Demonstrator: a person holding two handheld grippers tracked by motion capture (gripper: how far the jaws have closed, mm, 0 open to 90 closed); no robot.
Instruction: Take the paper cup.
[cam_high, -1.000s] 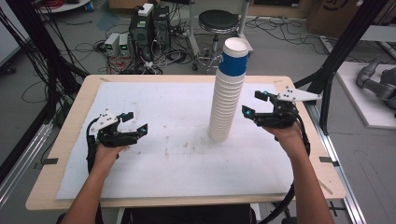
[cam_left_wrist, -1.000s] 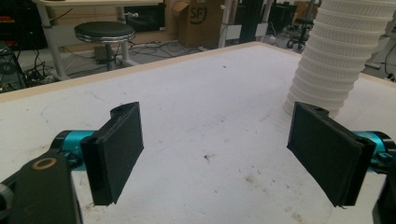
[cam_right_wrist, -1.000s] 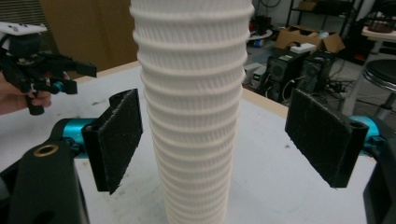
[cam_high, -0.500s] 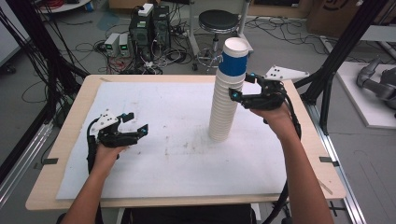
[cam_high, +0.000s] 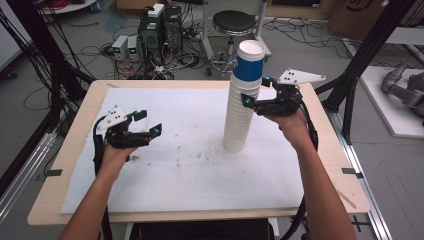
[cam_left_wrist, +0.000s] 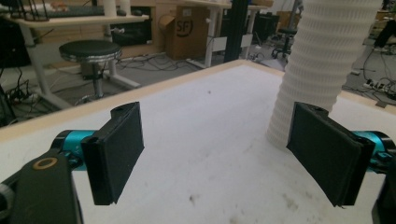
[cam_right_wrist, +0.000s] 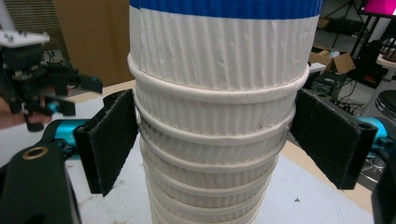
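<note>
My right gripper (cam_right_wrist: 212, 144) stands around the tall stack of ribbed white paper cups (cam_high: 241, 100), high up, just under the top cup with the blue band (cam_high: 248, 65). In the right gripper view its 2 black pads (cam_right_wrist: 111, 140) flank the stack: the left pad looks to be just touching the rims, the right one stands a little off, so I am not gripping. These jaws have just been opening, with the stack between them. The stack stands upright on the white table mat (cam_high: 190, 175).

My left gripper (cam_high: 145, 124) hangs above the mat, well apart from the stack, with its jaws spread wide and nothing between them. In the left gripper view the foot of the stack (cam_left_wrist: 299, 102) rises beyond my right-hand pad (cam_left_wrist: 327, 151), and bare mat, marked with a few dark specks, lies between the 2 pads.
</note>
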